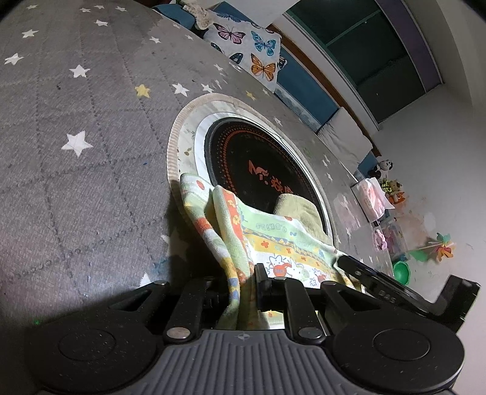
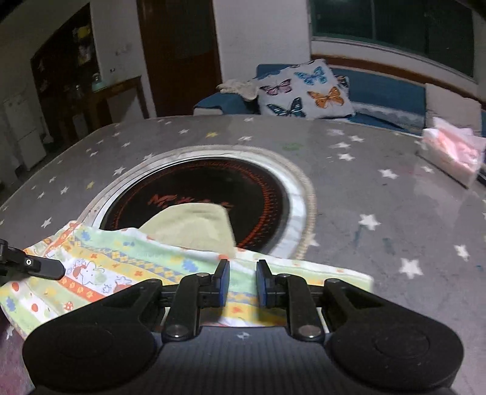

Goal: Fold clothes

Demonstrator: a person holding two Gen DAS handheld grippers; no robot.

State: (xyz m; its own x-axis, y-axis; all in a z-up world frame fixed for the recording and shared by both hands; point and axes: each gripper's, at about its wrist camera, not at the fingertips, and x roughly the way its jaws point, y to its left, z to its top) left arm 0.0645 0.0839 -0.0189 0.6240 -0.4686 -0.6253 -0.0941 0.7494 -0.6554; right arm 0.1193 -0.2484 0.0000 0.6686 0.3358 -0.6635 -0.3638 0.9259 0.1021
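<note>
A dim room: a blue sofa (image 2: 379, 88) runs under a dark window (image 2: 391, 27), with a butterfly cushion (image 2: 303, 91) on it just past the far edge of the table (image 2: 379, 212). The table wears a grey quilted cover dotted with stars, and a round black cooktop (image 2: 197, 194) with orange markings sits in its middle inside a pale ring. A pink tissue pack (image 2: 452, 152) lies near the table's far right corner. Toys (image 1: 391, 185) and a green bowl (image 1: 402, 270) lie on the floor beyond the table in the left wrist view.

The garment (image 2: 121, 267), a small printed piece in green, yellow and orange bands with cartoon animals, lies at the near edge of the table, partly over the cooktop's rim. A plain yellowish part (image 2: 194, 224) of it reaches onto the black glass.

The left gripper (image 1: 240, 282) has its fingers pressed on a bunched fold of the garment, which rises in a ridge in front of it. The right gripper (image 2: 241, 284) hangs over the garment's near hem with its blue-padded fingers (image 2: 224, 282) spread, the cloth showing in the gap between them; whether they touch it I cannot tell. The left gripper's tip shows at the left edge of the right wrist view, on the cloth.
</note>
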